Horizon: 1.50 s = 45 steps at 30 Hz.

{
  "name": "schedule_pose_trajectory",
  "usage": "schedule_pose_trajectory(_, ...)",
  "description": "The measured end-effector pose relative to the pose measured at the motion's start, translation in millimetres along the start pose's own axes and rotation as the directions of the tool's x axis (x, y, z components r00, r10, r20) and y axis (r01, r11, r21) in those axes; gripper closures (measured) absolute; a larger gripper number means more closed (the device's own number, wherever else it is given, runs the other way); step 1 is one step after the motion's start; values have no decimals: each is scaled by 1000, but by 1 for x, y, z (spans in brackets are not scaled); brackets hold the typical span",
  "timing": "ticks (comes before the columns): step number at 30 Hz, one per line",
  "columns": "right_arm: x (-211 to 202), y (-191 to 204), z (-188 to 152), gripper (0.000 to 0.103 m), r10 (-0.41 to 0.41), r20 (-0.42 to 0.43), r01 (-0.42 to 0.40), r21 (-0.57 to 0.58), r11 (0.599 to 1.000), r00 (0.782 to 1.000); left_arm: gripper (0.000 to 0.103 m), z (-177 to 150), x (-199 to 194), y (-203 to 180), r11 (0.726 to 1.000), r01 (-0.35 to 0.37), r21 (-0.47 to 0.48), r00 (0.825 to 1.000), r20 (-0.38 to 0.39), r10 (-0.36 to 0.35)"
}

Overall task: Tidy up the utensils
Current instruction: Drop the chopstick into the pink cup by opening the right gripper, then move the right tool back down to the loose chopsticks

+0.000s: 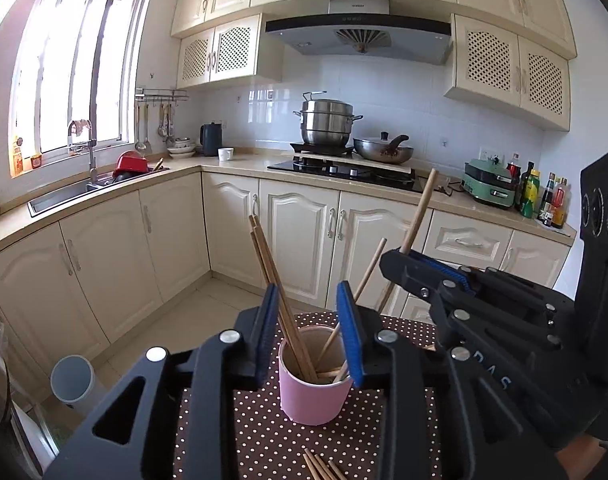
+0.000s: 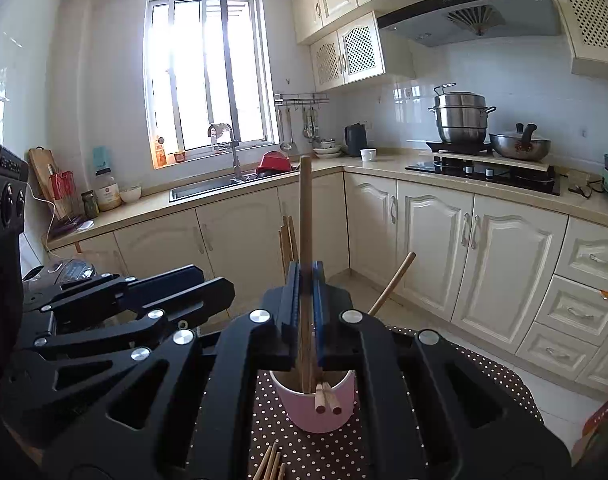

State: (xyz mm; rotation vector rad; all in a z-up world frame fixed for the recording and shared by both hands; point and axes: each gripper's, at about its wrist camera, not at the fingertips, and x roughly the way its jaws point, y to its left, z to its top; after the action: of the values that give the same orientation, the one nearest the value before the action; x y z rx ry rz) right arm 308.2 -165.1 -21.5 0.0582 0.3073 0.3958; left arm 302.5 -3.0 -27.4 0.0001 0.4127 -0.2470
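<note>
- Nearest the cameras, a few loose chopsticks (image 1: 320, 467) lie on the brown polka-dot cloth (image 1: 264, 432) covering the counter, right at the bottom edge of both wrist views.
- Just past those sits the pink cup (image 1: 314, 398), upright on the cloth, already holding a bunch of chopsticks. One bundle (image 1: 272, 276) leans out to the left, and a single stick (image 1: 370, 266) leans right.
- Left claw (image 1: 310, 340) is over the cup with its blue pads spread apart. The leaning bundle runs up between them, close to the left pad, but as far as I can see nothing's getting squeezed.
- Right claw (image 2: 306, 312) is pressed together, pinching one long wooden chopstick (image 2: 305, 216). The stick stands pretty much upright, with its lower end down inside the pink cup, and two stick ends poke over the near rim.
- The two claws are right beside each other over the cup, and each shows up in the other's view.
- Farther back: cream cabinets (image 1: 296, 240), a sink (image 2: 208, 190) under the window with something red (image 2: 274, 160) in it, a black cooktop (image 1: 344, 172) with a steel steamer pot (image 1: 326, 124) and a wok (image 1: 384, 150), range hood (image 1: 360, 36) above.
- Far right of the back counter has a green appliance (image 1: 490, 188) and a cluster of bottles (image 1: 540, 196).
</note>
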Motion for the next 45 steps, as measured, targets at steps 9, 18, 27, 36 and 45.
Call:
schedule_pose_trajectory(9, -1, 2, -8, 96, -3, -19, 2, -6, 1000, 1000, 61, -1, -12, 6, 999, -49, 6, 999, 21, 49)
schedule_pose_trajectory(18, -2, 4, -11, 96, -12, -25, 12, -9, 1000, 1000, 51, -6, -26, 9, 994, -107, 25, 994, 39, 106)
schedule_pose_trajectory(27, -8, 3, -10, 95, -9, -29, 10, 12, 1000, 1000, 44, -7, -38, 14, 992, -125, 21, 991, 40, 124)
schedule_pose_trajectory(36, -17, 5, -10, 90, 11, -36, -10, 27, 1000, 999, 43, -8, -51, 14, 991, -132, 24, 990, 42, 131)
schedule_pose_trajectory(45, -38, 14, -5, 52, 6, 1, -6, 15, 1000, 1000, 42, -13, -67, 13, 989, -142, 30, 989, 36, 141)
